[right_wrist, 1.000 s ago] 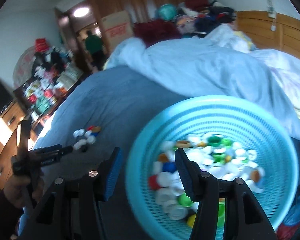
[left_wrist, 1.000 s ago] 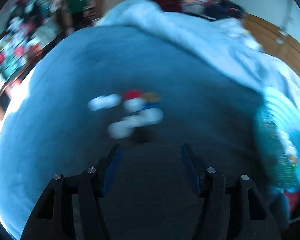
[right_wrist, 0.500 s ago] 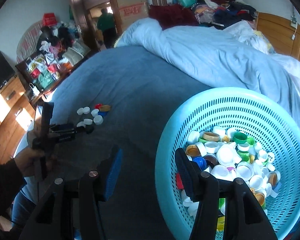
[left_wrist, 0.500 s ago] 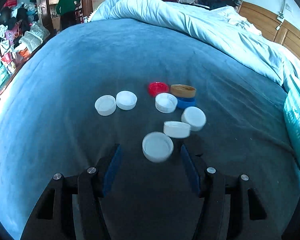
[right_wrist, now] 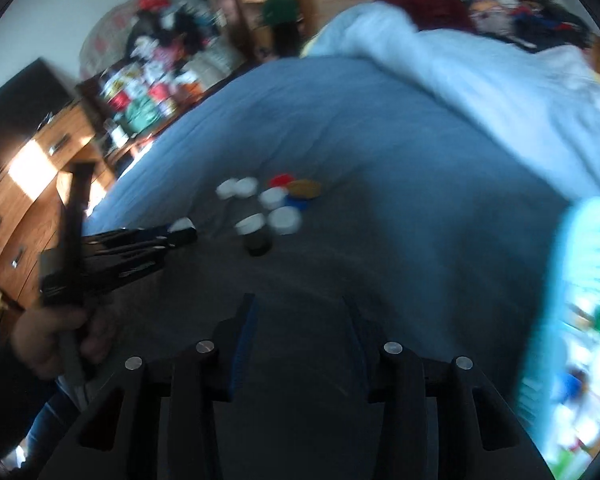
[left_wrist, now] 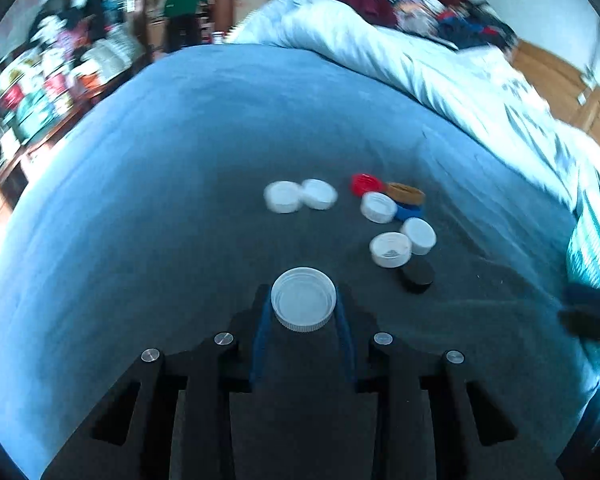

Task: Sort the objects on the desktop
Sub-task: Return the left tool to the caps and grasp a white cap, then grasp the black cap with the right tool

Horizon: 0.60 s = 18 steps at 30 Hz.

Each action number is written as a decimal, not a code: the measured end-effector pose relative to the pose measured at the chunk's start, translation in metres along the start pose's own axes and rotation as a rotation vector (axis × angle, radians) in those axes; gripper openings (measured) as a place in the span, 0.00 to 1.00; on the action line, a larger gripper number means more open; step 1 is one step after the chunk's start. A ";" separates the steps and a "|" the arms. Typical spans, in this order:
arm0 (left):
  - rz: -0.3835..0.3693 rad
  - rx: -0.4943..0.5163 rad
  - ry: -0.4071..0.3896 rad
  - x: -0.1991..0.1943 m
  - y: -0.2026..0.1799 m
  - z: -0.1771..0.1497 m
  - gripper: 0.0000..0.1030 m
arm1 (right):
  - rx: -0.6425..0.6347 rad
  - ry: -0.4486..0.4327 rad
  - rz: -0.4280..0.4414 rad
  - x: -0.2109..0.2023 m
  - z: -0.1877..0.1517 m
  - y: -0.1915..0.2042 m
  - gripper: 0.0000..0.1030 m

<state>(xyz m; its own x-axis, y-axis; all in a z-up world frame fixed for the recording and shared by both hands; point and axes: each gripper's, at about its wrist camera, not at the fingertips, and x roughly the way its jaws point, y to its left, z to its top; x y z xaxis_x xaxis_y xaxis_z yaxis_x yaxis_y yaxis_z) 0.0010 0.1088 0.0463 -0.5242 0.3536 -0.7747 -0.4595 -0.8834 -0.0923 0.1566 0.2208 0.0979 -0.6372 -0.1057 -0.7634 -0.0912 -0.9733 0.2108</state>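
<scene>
Well, the left gripper [left_wrist: 303, 307] has clamped its blue pads on an upturned white bottle cap [left_wrist: 303, 298], pinching the ribbed rim from both sides. At about one o'clock from it sit a black cap [left_wrist: 417, 275] and two white caps [left_wrist: 404, 242], then a red cap [left_wrist: 363, 184], a tan lid [left_wrist: 406, 193] and a blue cap [left_wrist: 410, 212], with a pair of white ones [left_wrist: 300, 196] at twelve. The right gripper [right_wrist: 300, 336] hangs nearer the camera over bare blue bedspread [right_wrist: 380, 140], jaws closing with nothing between them. The mesh basket [right_wrist: 580, 300] of sorted caps lies at its three o'clock. My worry is the shallow pinch: a smooth round rim could squirt out on the swing across. The soft bedspread could also let loose caps tip. Room is wide at nine o'clock; the basket rim and rumpled duvet [left_wrist: 440, 76] crowd the right.
</scene>
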 end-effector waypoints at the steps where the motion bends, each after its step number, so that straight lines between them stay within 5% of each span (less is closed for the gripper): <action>1: 0.005 -0.021 -0.004 -0.005 0.005 -0.001 0.26 | -0.014 0.017 0.012 0.018 0.006 0.006 0.44; 11: 0.005 -0.076 -0.015 -0.020 0.028 0.000 0.26 | -0.091 0.111 -0.015 0.115 0.039 0.028 0.43; 14: 0.007 -0.073 -0.017 -0.022 0.025 0.002 0.26 | -0.095 0.114 -0.045 0.118 0.038 0.028 0.32; 18: 0.020 -0.084 -0.017 -0.031 0.021 0.001 0.26 | -0.069 0.093 -0.042 0.098 0.035 0.028 0.31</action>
<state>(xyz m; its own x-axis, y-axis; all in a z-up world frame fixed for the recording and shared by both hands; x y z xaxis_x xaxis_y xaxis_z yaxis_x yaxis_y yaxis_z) 0.0065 0.0794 0.0690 -0.5449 0.3396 -0.7666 -0.3869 -0.9130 -0.1295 0.0643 0.1907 0.0504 -0.5597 -0.0804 -0.8248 -0.0613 -0.9885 0.1379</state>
